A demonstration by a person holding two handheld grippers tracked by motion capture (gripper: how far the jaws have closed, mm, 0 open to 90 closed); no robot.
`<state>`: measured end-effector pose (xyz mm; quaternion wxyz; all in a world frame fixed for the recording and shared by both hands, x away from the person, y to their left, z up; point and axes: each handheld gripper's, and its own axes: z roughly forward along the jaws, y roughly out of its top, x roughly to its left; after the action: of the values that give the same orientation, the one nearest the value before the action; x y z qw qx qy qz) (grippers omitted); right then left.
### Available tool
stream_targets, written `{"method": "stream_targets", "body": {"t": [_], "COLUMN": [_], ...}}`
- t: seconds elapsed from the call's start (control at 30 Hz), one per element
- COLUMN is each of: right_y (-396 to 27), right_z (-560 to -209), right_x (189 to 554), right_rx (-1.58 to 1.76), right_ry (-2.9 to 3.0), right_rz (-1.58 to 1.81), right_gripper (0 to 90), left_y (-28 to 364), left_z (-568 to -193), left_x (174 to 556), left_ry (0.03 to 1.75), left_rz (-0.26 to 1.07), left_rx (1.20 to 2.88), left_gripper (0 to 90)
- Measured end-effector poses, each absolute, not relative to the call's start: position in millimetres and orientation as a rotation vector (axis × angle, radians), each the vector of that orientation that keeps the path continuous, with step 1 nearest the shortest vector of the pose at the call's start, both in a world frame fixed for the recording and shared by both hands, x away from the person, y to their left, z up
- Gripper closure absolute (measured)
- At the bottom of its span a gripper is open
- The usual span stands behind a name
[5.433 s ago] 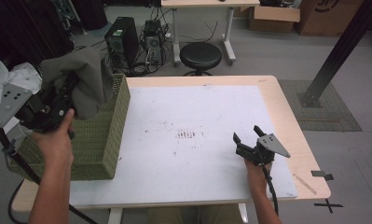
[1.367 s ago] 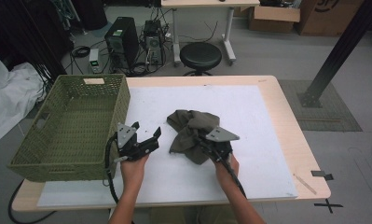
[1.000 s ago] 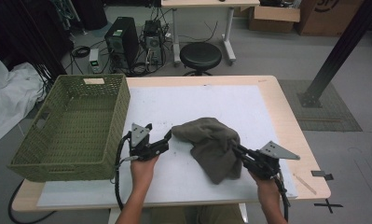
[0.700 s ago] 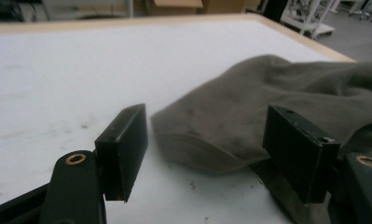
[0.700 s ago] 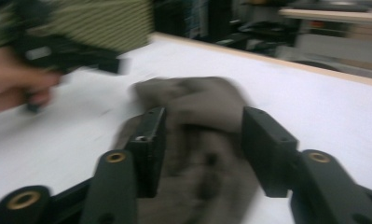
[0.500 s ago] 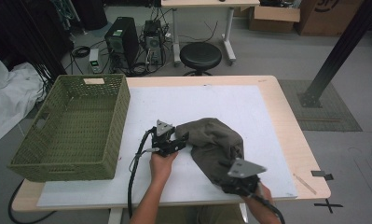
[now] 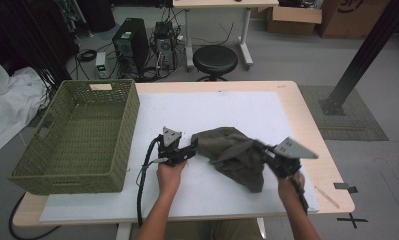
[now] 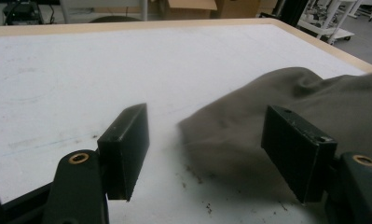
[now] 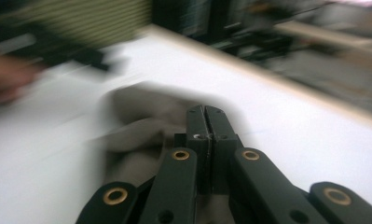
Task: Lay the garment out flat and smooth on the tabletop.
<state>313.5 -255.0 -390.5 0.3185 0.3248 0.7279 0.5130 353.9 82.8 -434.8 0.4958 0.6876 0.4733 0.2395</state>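
An olive-brown cloth [image 7: 232, 152] lies bunched on the white mat, right of centre. My right gripper [image 7: 261, 147] is shut on its right edge and holds that side a little off the mat, so a fold hangs below. In the right gripper view the jaws [image 9: 205, 112] are pressed together over the blurred cloth [image 9: 137, 130]. My left gripper [image 7: 193, 148] points at the cloth's left edge. Its jaws [image 8: 207, 116] stand open and have just been opening, with the cloth's edge [image 8: 323, 93] lying between them, pads not pressing on it.
A green woven basket [image 7: 129, 110] stands empty at the table's left side. The white mat [image 7: 212, 110] covers most of the wooden table. Beyond the far edge are a black stool [image 7: 215, 59] and computer towers [image 7: 132, 45] on the floor.
My right gripper has swung from the front edge up and to the right, drawing the cloth's right side with it. The left gripper has stayed by the cloth's left edge.
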Motion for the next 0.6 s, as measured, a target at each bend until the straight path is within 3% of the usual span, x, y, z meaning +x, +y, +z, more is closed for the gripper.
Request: {"method": "stream_targets", "body": {"t": [0.2, 0.27, 0.33, 0.4, 0.6], "right_y": [-299, -300, -298, -298, -307], "right_z": [-397, -405, -407, -404, -396], "right_x": [380, 388, 383, 369, 322], "right_rx": [1.134, 1.162, 1.159, 1.153, 1.092], "right_ry": [1.799, 1.867, 1.866, 1.844, 1.797], "right_rz": [1.112, 1.103, 1.138, 1.171, 1.212], "right_gripper": [88.9, 82.6, 70.0, 63.3, 56.5], "left_y": [74, 69, 62, 56, 42], "left_z": [-439, -441, -443, -445, -445], "left_x": [353, 354, 356, 358, 365], "left_ry": [1.120, 1.094, 1.065, 1.046, 1.012], "left_rz": [0.537, 0.504, 0.487, 0.470, 0.413], "left_rx": [1.682, 1.702, 1.737, 1.788, 1.847], "left_gripper": [32.8, 32.7, 32.7, 32.6, 33.0]}}
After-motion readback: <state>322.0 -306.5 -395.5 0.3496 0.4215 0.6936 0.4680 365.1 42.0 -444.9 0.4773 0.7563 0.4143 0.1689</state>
